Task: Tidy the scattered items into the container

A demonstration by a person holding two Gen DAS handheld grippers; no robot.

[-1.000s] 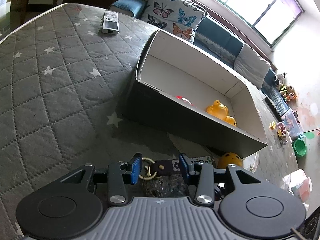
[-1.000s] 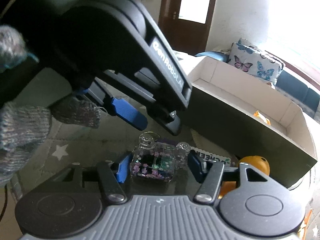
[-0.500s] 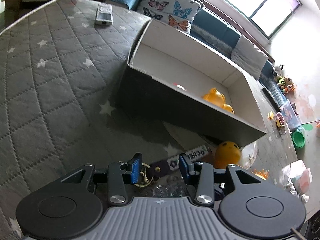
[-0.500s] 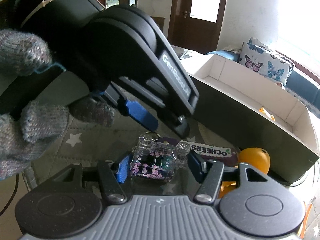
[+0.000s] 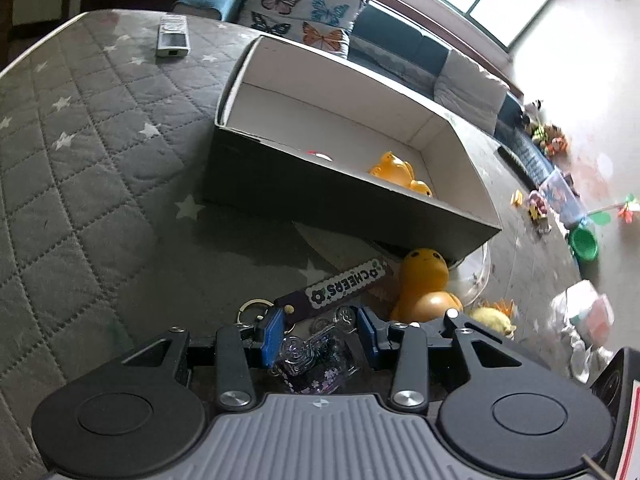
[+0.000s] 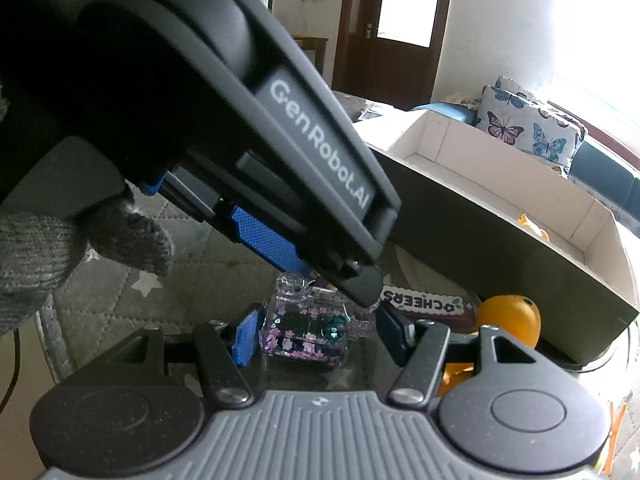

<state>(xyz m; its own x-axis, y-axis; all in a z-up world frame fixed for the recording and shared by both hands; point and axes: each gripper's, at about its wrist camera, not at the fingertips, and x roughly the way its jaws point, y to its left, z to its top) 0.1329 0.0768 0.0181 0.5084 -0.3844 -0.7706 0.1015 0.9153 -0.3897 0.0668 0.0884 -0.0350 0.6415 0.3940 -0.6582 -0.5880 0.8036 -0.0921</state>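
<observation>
A clear glitter keychain charm (image 6: 308, 330) with purple flowers lies on the grey quilted mat, joined to a dark "CHEERS" strap (image 5: 344, 286) and a key ring (image 5: 252, 308). My left gripper (image 5: 320, 334) is open, its blue pads on either side of the charm (image 5: 316, 364) from above. My right gripper (image 6: 316, 334) is open too, its fingers flanking the same charm. The left gripper's body (image 6: 240, 120) fills the upper left of the right wrist view. The white-lined box (image 5: 472, 168) stands just beyond, holding a yellow duck (image 5: 396, 172).
An orange duck toy (image 5: 424, 280) lies against the box's near corner beside a clear dish (image 5: 480, 276). A remote (image 5: 173, 36) lies at the mat's far left. Butterfly cushions (image 5: 300, 4) and a sofa stand behind. Toys are scattered on the floor at right.
The left gripper has come down and forward over the charm, so the charm now sits between its pads. The right gripper stays open around the charm.
</observation>
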